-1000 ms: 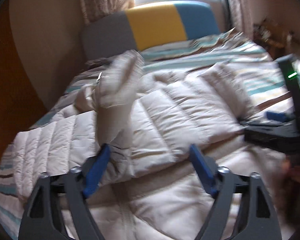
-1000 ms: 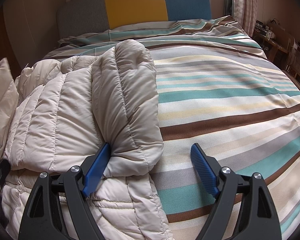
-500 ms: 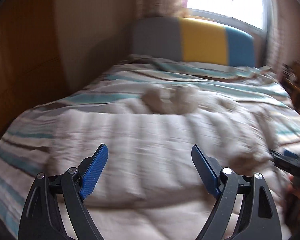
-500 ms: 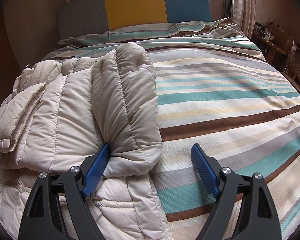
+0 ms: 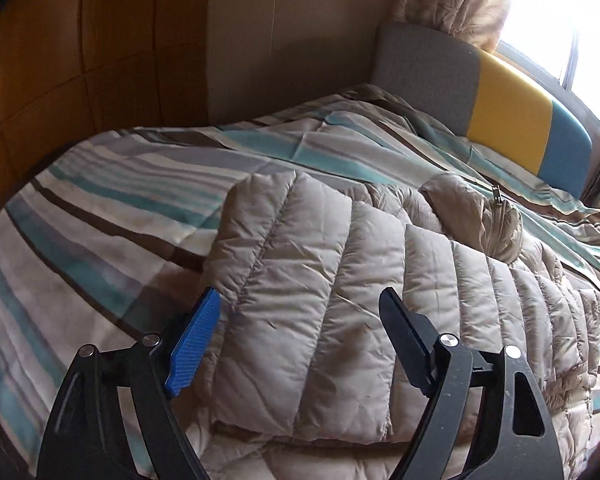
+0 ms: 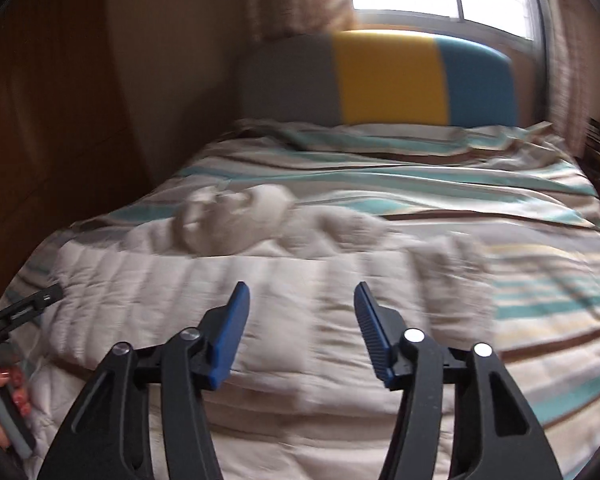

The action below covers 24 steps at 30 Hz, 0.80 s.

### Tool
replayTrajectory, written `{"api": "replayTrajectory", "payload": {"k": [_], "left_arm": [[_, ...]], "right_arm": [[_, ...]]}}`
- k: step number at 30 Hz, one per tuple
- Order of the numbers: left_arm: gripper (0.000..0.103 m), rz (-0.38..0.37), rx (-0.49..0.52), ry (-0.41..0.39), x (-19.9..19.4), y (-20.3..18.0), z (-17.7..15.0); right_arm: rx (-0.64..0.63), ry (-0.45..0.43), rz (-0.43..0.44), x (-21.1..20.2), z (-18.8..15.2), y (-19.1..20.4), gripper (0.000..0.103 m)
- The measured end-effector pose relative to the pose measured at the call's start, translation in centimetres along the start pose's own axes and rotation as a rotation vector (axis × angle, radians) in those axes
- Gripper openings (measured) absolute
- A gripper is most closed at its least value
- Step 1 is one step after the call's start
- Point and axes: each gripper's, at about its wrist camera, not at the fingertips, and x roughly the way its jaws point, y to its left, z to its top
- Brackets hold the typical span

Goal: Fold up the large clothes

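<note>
I have the beige puffer jacket spread across the striped bed, one side folded over. My left hand-held gripper hovers wide, narrowing slightly, holding nothing, over the folded panel. My right hand-held gripper is closing on nothing. Next: grip the hem at six o'clock, fold towards twelve.

Jacket: beige quilted puffer, folded over itself
Pose: flat, zipper collar bunched toward headboard
Place: on striped bedspread
</note>
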Motion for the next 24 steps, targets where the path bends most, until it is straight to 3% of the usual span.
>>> {"api": "replayTrajectory", "payload": {"k": [3,7,11,16,22,23,24], "left_arm": [[0.081,0.019,0.035,0.006,0.6,-0.6,-0.3],[0.081,0.051,0.065,0.04,2.2,-0.6,-1.2],[0.083,0.043,0.067,0.059,3.6,-0.2,-2.0],[0.083,0.058,0.074,0.064,2.8,-0.3,-2.2],[0.083,0.015,0.094,-0.028,-0.4,-1.9,-0.4],[0.079,0.007,0.099,-0.023,-0.2,-2.2,0.0],[0.069,-0.001,0.102,-0.008,0.3,-2.4,0.5]], "right_arm": [[0.014,0.079,0.02,3.5,-0.1,1.4,0.033],[0.054,0.155,-0.01,6.9,-1.8,-0.1,0.032],[-0.031,0.13,-0.05,8.1,-3.1,0.7,0.032],[-0.028,0.118,-0.051,8.3,-3.4,0.4,0.032],[-0.037,0.109,-0.06,7.6,-3.9,0.5,0.032],[-0.037,0.109,-0.059,7.7,-3.9,0.5,0.032],[-0.036,0.109,-0.058,7.7,-3.8,0.5,0.033]]}}
